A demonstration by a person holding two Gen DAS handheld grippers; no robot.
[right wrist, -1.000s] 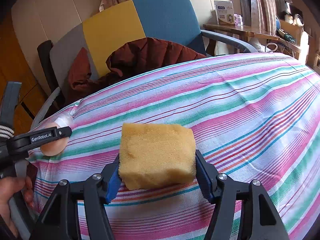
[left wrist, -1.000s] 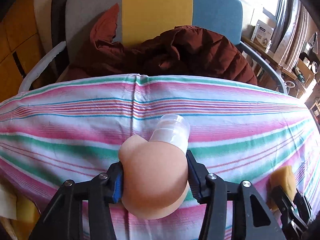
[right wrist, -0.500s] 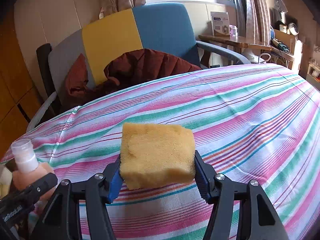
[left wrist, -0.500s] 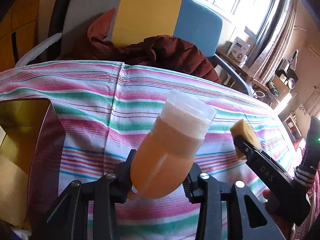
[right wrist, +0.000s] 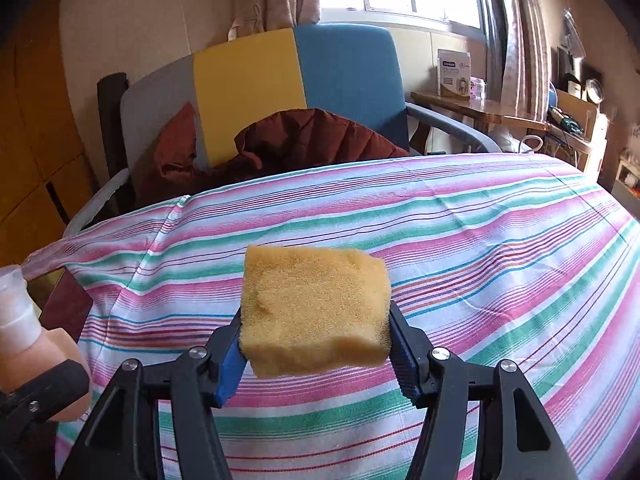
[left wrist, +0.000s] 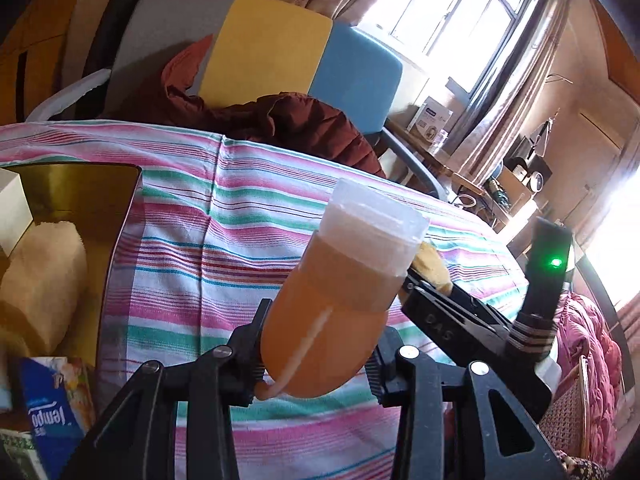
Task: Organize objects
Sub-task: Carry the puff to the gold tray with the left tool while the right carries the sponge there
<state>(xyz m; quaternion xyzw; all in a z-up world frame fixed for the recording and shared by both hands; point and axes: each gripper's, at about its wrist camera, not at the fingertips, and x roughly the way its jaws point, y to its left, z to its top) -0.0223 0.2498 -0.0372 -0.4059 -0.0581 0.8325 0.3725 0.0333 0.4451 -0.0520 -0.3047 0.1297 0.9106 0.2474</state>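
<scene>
My left gripper [left wrist: 318, 358] is shut on a peach-coloured bottle [left wrist: 332, 320] with a clear cap, held tilted above the striped tablecloth [left wrist: 224, 240]. The same bottle [right wrist: 24, 344] shows at the left edge of the right wrist view. My right gripper [right wrist: 316, 346] is shut on a yellow sponge [right wrist: 316, 308], lifted over the cloth. In the left wrist view the right gripper [left wrist: 424, 284] comes in from the right, the sponge [left wrist: 432, 268] mostly hidden behind the bottle. A gold-lined box [left wrist: 80, 192] at the left holds a pale sponge [left wrist: 44, 280].
A tissue pack [left wrist: 56, 408] lies in front of the box at the lower left. Behind the table stands a chair [right wrist: 280, 80] in grey, yellow and blue with a dark red jacket [right wrist: 304, 140] on it. A cluttered side table [right wrist: 480, 108] is at the back right.
The left gripper lifted the bottle off the cloth and swung left, bringing the gold-lined box into view. The right gripper rose a little with the sponge still held.
</scene>
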